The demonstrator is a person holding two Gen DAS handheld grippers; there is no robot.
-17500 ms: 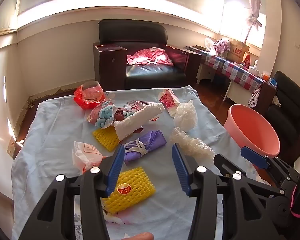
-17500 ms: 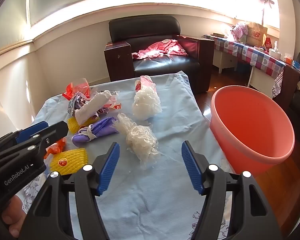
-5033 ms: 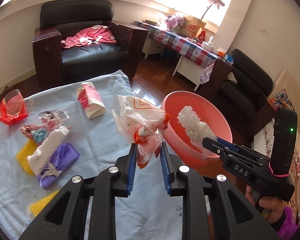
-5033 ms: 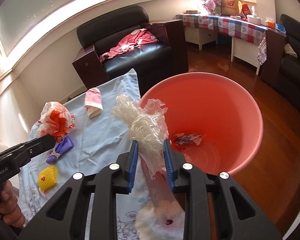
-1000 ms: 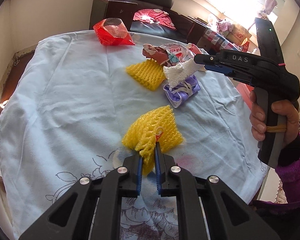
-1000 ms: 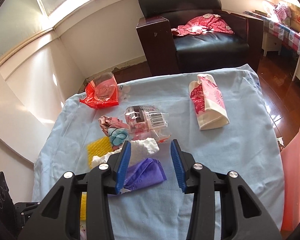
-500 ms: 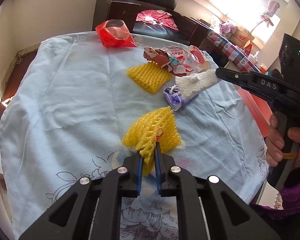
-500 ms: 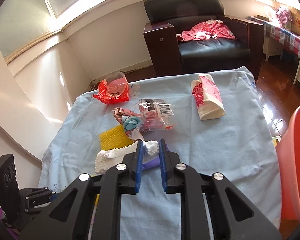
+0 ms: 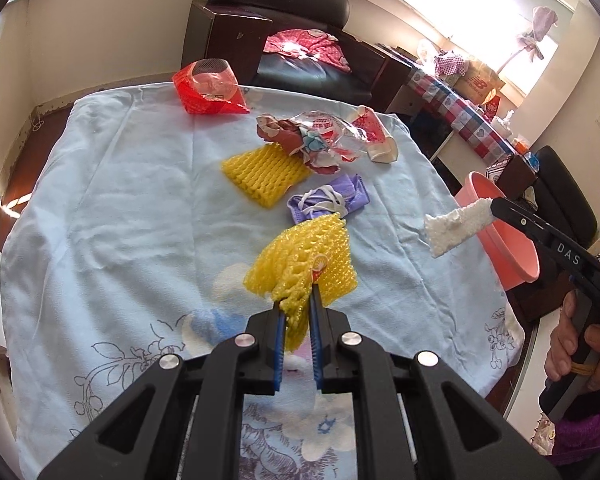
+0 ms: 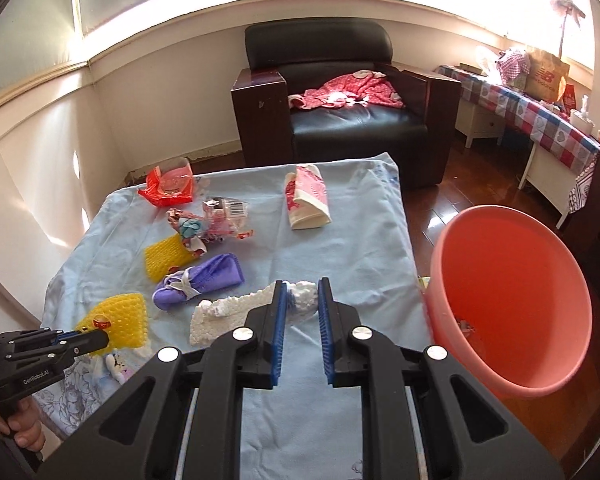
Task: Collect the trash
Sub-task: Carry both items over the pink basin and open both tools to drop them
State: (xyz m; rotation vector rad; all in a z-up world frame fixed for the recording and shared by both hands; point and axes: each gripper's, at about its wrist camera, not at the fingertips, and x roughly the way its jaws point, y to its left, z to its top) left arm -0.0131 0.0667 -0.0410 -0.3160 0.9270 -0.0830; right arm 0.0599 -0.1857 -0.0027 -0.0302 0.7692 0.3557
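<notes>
My left gripper (image 9: 298,300) is shut on a yellow foam fruit net (image 9: 306,258), lifted a little off the blue tablecloth (image 9: 120,208); the same net (image 10: 116,320) shows at the left gripper's tip in the right wrist view. My right gripper (image 10: 302,290) is shut on a strip of white foam (image 10: 236,310), which hangs over the cloth and sticks out to the left. In the left wrist view that white foam (image 9: 456,226) is held in the air near the pink bucket (image 9: 504,240). The pink bucket (image 10: 512,292) stands off the table's right edge.
Still on the cloth lie a second yellow net (image 9: 262,174), a purple cloth bundle (image 10: 200,278), crumpled wrappers (image 9: 320,138), a red plastic bag (image 10: 168,186) and a pink-and-cream packet (image 10: 308,202). A black armchair (image 10: 340,108) stands behind the table.
My right gripper closed on the white foam strip, lifted it off the purple bundle and carried it right toward the bucket. The left gripper rose slightly with the yellow net.
</notes>
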